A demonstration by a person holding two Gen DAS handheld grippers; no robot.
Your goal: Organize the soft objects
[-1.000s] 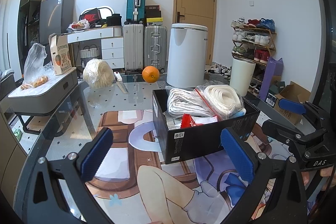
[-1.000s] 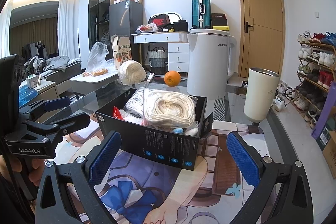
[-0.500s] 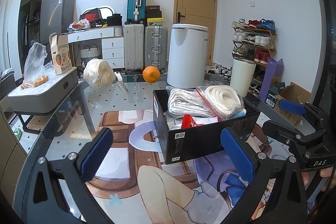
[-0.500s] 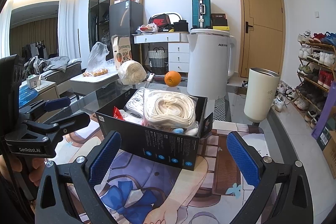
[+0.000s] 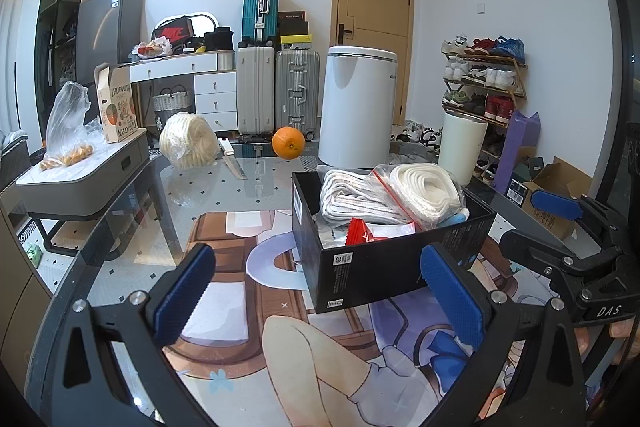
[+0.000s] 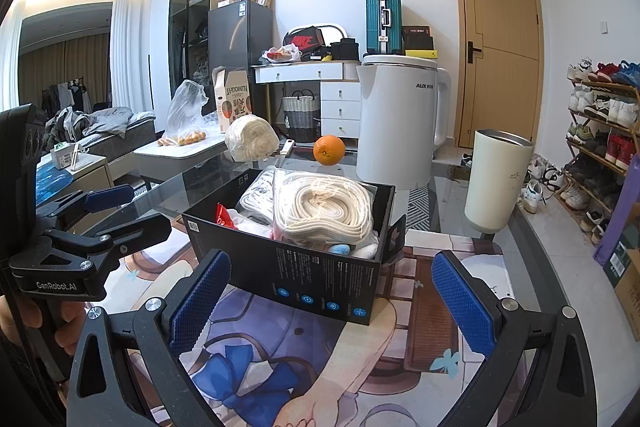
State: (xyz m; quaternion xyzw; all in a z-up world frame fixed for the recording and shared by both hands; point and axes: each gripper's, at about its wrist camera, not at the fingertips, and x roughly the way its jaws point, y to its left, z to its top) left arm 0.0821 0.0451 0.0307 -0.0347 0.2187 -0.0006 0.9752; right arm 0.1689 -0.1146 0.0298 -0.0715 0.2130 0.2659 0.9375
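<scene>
Now: both claws spread, box is full

Your left gripper (image 5: 316, 295) and right gripper (image 6: 332, 303) are wide apart, w/ nothing held. Black box (image 6: 320, 279) on the glass table (image 5: 224, 195) has bagged rope coils (image 6: 324, 211). One more rope bundle (image 5: 188, 141) lies far back, near the orange (image 5: 288, 143).

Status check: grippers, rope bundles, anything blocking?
Left gripper open, empty. Right gripper open, empty. Black box holds two bagged rope bundles; third rope bundle out on the table, beside knife and orange.
</scene>
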